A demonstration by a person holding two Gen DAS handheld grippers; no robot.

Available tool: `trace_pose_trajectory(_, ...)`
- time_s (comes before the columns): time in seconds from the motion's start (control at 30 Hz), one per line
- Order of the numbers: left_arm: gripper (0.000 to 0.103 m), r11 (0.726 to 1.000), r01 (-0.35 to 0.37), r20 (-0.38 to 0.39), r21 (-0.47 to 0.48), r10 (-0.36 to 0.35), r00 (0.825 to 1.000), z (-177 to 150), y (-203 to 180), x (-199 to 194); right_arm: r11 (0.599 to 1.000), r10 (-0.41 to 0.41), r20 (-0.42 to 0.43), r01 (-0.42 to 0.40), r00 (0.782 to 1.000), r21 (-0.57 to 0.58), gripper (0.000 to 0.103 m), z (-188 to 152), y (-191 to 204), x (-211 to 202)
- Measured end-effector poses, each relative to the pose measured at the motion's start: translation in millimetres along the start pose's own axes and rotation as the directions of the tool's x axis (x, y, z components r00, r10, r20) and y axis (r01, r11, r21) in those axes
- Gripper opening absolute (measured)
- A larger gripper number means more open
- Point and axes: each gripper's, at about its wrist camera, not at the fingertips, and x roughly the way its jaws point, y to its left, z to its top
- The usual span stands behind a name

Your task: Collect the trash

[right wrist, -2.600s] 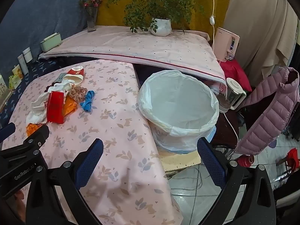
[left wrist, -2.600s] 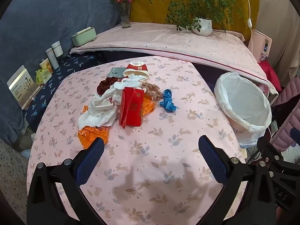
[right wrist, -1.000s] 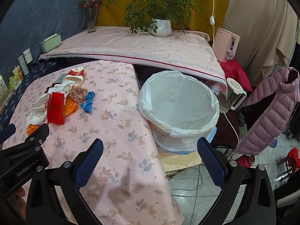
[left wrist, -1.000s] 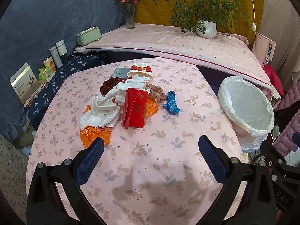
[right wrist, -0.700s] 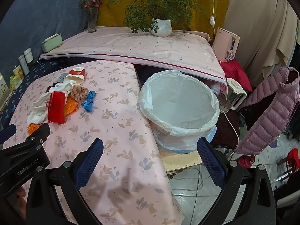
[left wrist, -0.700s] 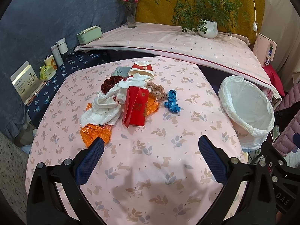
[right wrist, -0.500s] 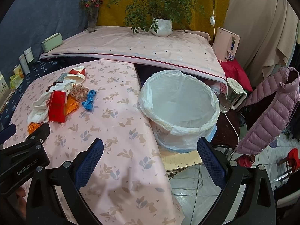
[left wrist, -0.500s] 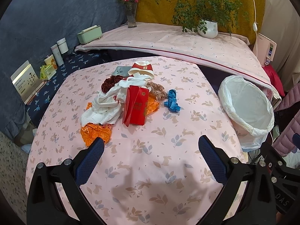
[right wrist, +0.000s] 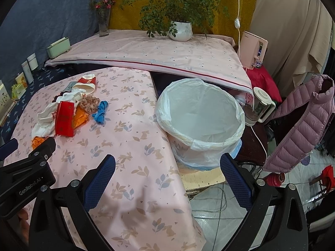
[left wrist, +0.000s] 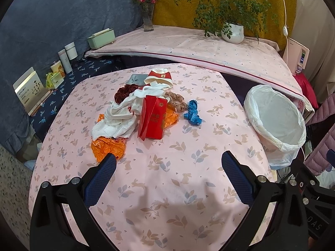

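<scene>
A pile of trash lies mid-table on the pink cloth: a red paper bag (left wrist: 152, 119), white crumpled cloth (left wrist: 117, 118), orange wrapper (left wrist: 107, 148), blue ribbon (left wrist: 193, 115), a brown scrunchie (left wrist: 177, 103) and a red-and-white cup (left wrist: 159, 77). A white-lined trash bin (left wrist: 276, 123) stands off the table's right edge; it also shows in the right wrist view (right wrist: 201, 117). My left gripper (left wrist: 168, 167) is open and empty, hovering short of the pile. My right gripper (right wrist: 167, 168) is open and empty near the bin, over the table's edge.
A raised pink-covered ledge (left wrist: 199, 46) behind carries a potted plant (left wrist: 232, 31), a flower vase (left wrist: 147, 21) and a green box (left wrist: 101, 37). Jars and boxes (left wrist: 62, 62) stand at left. A pink jacket (right wrist: 303, 121) and kettle (right wrist: 260, 104) sit right of the bin.
Both views have shifted only slightly; the left gripper has drifted a little back and left of the pile. Both grippers stay open and nothing on the table has moved.
</scene>
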Motion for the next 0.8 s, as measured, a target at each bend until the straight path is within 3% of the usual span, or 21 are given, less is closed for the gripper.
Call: trace_pose_trajectory(0.8,0.096,1.000,-0.001,0.007,-0.002,0.001,1.000,-0.5,2.1,-2.8,1.000,-0.001,-0.004,0.001,1.000,0.008,0.096,0.0,2.5,-0.6)
